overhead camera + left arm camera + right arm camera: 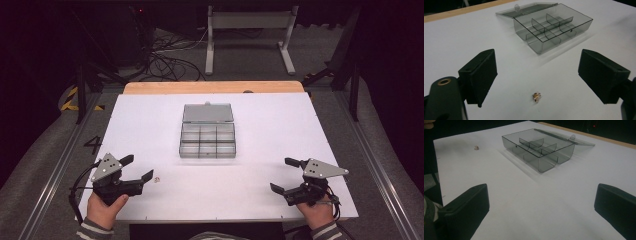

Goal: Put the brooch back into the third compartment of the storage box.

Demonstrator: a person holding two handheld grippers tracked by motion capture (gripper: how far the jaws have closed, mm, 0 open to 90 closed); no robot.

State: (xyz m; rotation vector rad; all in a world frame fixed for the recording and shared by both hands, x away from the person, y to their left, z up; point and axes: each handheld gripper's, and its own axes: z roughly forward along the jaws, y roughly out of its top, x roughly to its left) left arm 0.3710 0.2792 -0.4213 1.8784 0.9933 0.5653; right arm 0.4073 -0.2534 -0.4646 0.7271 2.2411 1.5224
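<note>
Your left tool (139, 168) sits near the front left corner of the white bench (270, 145), well to the left of and nearer to you than the smoky clear box (207, 141). Its jaws stand wide apart with nothing between them, and your left hand (104, 209) grips it from below. Just off its nearer jaw tip, on the side toward the box, a tiny gold-coloured object (156, 179) lies on the bench; in the left gripper view it rests on the bare surface between the two jaws, touching neither, and is too small to identify.

The box stands at the middle of the bench, well apart from both tools. Its lid (208, 113) is swung fully open and lies back on the far side of the box, flat or nearly so. Inside, thin dividers split the tray into compartments, and those that can be seen look empty.

Your right tool (286, 175) rests near the front right corner, to the right of and nearer to you than the box. Its jaws are also spread wide and hold nothing, with your right hand (316, 214) behind it. In the right gripper view the box lies ahead, with the small object beyond its left end.
</note>
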